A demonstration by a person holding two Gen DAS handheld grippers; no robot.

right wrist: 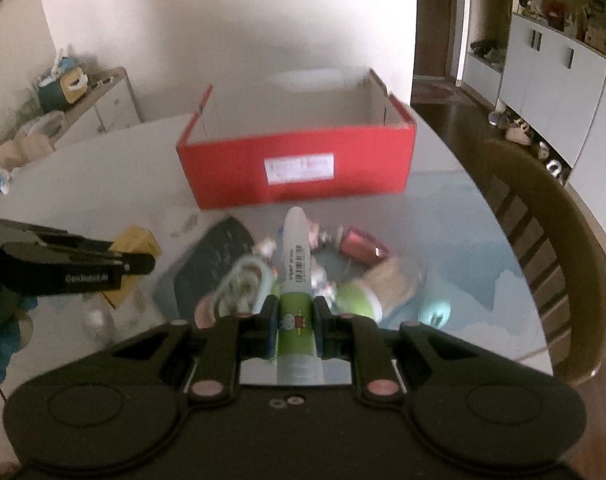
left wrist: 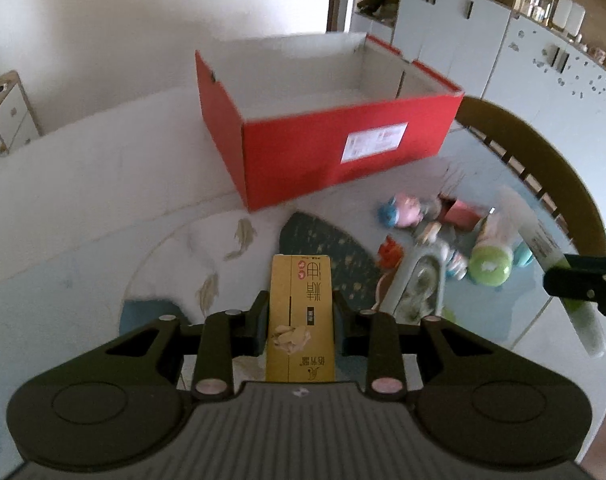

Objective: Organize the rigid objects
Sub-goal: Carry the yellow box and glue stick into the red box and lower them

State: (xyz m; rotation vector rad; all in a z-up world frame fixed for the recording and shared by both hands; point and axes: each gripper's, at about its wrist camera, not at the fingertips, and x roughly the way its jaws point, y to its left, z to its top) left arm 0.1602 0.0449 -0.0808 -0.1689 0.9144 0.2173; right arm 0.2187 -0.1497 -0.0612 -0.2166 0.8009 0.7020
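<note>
Left wrist view, nearest: the left gripper (left wrist: 301, 320) is clenched on a yellow carton (left wrist: 301, 312), which stands lengthwise between the fingers and points away toward the box.
Right wrist view, nearest: the right gripper (right wrist: 295, 322) is clamped on a white and green tube (right wrist: 297, 280), whose long axis also runs straight ahead, cap end forward.
Pile beyond the jaws: small toys, a green-lidded jar (left wrist: 489, 266) and a little red case (right wrist: 361, 245) lie jumbled on the table (left wrist: 83, 208), blurred; I cannot name each one.
Target, farther on: an open red box (left wrist: 339, 152) sits past the pile, dead ahead of both held things, its inside bare as far as can be seen.
Deciding relation: the box rim stands between each load and the inside, so my guess is both must clear that near wall before letting go.
Nearer hand: cannot tell; both look about equally far off.
Left view only: the tube seen sidelong at the right edge.
Right view only: the left gripper side-on, the carton poking beyond it.
</note>
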